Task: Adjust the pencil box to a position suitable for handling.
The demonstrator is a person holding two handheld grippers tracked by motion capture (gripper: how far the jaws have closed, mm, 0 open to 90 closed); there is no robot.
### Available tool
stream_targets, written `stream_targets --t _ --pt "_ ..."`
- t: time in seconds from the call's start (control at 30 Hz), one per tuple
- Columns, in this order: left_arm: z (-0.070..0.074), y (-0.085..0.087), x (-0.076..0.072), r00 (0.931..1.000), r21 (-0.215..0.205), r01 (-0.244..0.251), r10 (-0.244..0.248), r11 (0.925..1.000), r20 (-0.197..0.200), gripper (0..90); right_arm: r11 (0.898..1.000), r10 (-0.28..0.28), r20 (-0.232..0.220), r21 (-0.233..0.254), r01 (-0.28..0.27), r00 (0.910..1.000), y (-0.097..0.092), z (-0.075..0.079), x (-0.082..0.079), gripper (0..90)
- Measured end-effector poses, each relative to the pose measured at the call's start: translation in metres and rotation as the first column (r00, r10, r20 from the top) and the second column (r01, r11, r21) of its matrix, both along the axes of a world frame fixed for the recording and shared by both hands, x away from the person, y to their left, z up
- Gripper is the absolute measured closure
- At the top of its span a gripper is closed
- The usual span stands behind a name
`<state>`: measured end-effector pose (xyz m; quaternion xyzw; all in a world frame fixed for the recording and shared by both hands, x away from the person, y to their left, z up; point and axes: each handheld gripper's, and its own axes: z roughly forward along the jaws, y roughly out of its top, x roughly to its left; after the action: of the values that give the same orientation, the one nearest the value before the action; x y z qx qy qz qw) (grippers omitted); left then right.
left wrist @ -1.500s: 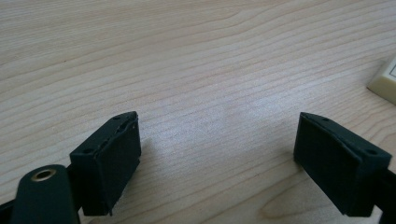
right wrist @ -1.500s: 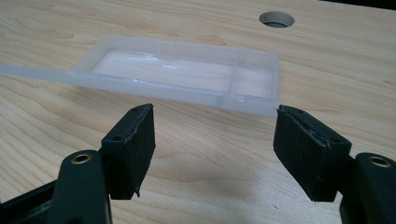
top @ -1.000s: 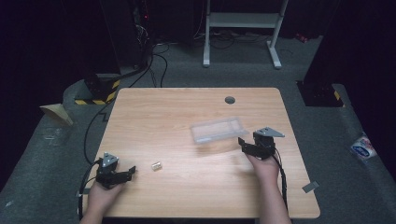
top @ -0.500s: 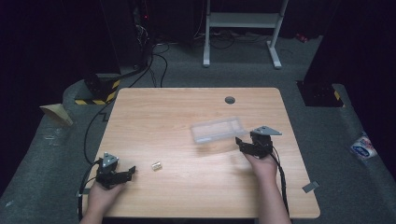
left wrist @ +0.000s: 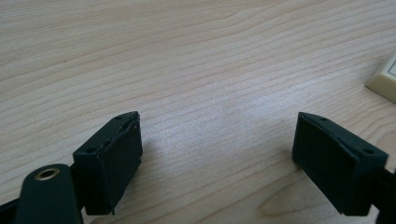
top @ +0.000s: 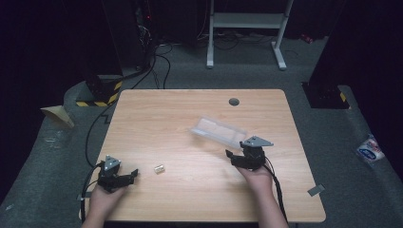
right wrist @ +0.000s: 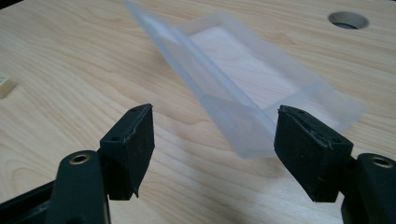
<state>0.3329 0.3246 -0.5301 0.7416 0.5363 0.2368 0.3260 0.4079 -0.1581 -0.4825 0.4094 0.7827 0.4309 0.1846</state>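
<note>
My right gripper (right wrist: 212, 140), jaws apart, shows the clear plastic tray (right wrist: 247, 84) tilted, one end between them. High view adds the left gripper (top: 124, 175), also apart, near a small block (top: 158, 168).

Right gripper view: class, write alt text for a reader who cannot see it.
A clear plastic tray lies on a wooden table, its near corner between the open right claw's two black jaws. A round hole sits at top right.
</note>
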Motion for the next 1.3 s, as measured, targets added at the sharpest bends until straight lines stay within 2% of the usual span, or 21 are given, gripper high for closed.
stream_targets --t 0.13,0.3,0.37,0.43,0.47,0.53,0.67,0.8,0.87,0.9,0.93,1.0,1.07,1.3 --pt "0.000 0.000 0.000 1.0000 0.001 0.002 -0.002 1.0000 0.000 16.4 1.000 0.020 0.009 -0.008 -0.020 0.9998 0.007 0.003 -0.007 28.7" --pt "0.000 0.000 0.000 1.0000 0.001 0.004 -0.004 1.0000 0.000 16.6 1.000 0.005 0.017 -0.002 -0.005 0.9998 0.003 0.005 -0.011 31.3" --pt "0.000 0.000 0.000 1.0000 -0.002 0.002 -0.002 1.0000 0.002 16.7 1.000 -0.015 0.032 0.000 0.015 0.9994 -0.002 0.005 -0.011 34.1" --pt "0.000 -0.001 0.000 1.0000 -0.005 0.001 -0.001 1.0000 0.001 16.8 0.999 -0.046 0.038 0.009 0.045 0.9982 -0.010 0.004 -0.010 41.2" --pt "0.000 -0.001 0.000 1.0000 -0.005 0.001 -0.001 1.0000 0.001 16.9 0.999 -0.046 0.038 0.009 0.045 0.9982 -0.010 0.004 -0.010 41.2" --pt "0.000 -0.001 -0.001 1.0000 -0.004 0.002 -0.002 1.0000 0.001 16.9 0.997 -0.074 0.043 -0.008 0.074 0.9964 -0.014 0.002 -0.009 48.1" --pt "0.000 -0.001 -0.001 1.0000 -0.005 0.001 -0.001 1.0000 0.002 17.1 0.993 -0.118 0.002 -0.024 0.118 0.9931 -0.018 -0.009 -0.002 59.4" --pt "0.000 -0.001 -0.001 1.0000 -0.002 -0.001 0.001 1.0000 0.004 17.5 0.990 -0.137 -0.006 -0.037 0.137 0.9905 -0.016 -0.013 0.002 59.5" --pt "0.000 -0.001 -0.001 1.0000 -0.002 -0.005 0.005 1.0000 0.004 17.7 0.983 -0.179 -0.009 -0.049 0.178 0.9839 -0.016 -0.017 0.008 59.1" --pt "0.000 -0.001 -0.001 1.0000 -0.002 -0.005 0.005 1.0000 0.004 17.7 0.983 -0.179 -0.009 -0.049 0.178 0.9839 -0.016 -0.017 0.008 59.1" --pt "0.000 0.000 -0.001 1.0000 0.001 -0.003 0.003 1.0000 0.006 17.7 0.981 -0.186 -0.014 -0.055 0.185 0.9824 -0.016 -0.018 0.010 60.4" --pt "0.000 0.000 -0.001 1.0000 -0.001 -0.004 0.004 1.0000 0.006 18.1 0.975 -0.198 -0.003 -0.100 0.197 0.9801 -0.015 -0.022 0.014 66.7" --pt "0.000 0.000 -0.001 1.0000 0.001 -0.004 0.004 1.0000 0.007 18.2 0.973 -0.215 -0.028 -0.099 0.211 0.9763 -0.015 -0.025 0.018 70.6" --pt "0.000 0.000 -0.001 1.0000 -0.001 -0.007 0.007 1.0000 0.005 18.5 0.980 -0.182 -0.064 -0.098 0.176 0.9812 -0.013 -0.030 0.020 73.0"
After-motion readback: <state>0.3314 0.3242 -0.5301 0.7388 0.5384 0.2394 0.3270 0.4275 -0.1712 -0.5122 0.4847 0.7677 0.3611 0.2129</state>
